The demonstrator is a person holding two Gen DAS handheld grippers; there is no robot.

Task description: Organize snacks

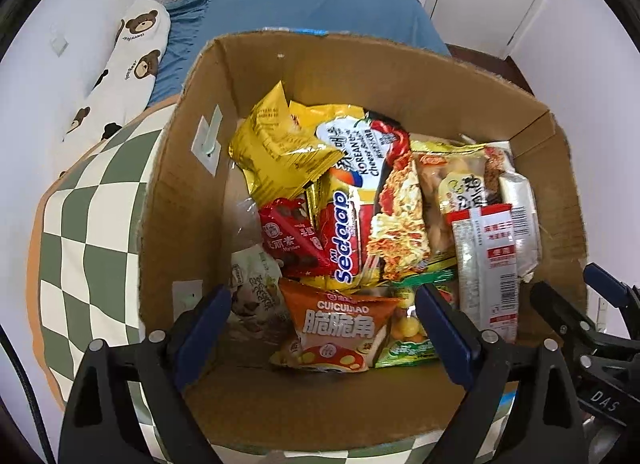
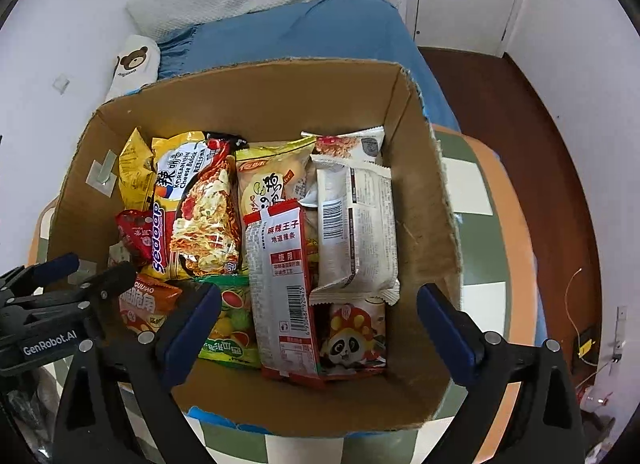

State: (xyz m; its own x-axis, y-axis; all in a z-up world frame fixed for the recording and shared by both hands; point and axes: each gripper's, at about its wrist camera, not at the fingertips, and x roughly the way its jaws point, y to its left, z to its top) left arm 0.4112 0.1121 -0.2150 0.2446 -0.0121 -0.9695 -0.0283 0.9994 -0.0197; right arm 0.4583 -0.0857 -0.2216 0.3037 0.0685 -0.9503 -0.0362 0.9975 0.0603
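Bedroom corner, white walls, a blue bedsheet (image 1: pixel 320 11) behind, and a green-and-cream checkered tablecloth (image 1: pixel 92 223) carrying an open cardboard box (image 1: pixel 180 203) packed with snacks. Inside the box: yellow Sedaap noodle pack (image 1: pixel 344 223) near the middle, orange Cuicuijiao bag (image 1: pixel 340 328) against the near wall, red-and-white spicy strip pack (image 2: pixel 280 288) right of the noodles, white wrapped bar (image 2: pixel 356 223) toward the right wall. Left gripper (image 1: pixel 320 328) over the near edge of the box, jaws spread wide, nothing held; right gripper (image 2: pixel 316 328) beside it over the near-right part, equally wide and empty. Best approach, probably: drop onto a top-lying, unpinned packet such as the orange bag, straddle its crimped edge, close gently so nothing crushes. Only in the right wrist view: panda packet (image 2: pixel 352 340) and green fruit-candy bag (image 2: pixel 232 328) in full, plus dark wooden floor. Only in the left: red chocolate pack's label (image 1: pixel 288 240) and a pale bag near the left wall, print too blurred to name.
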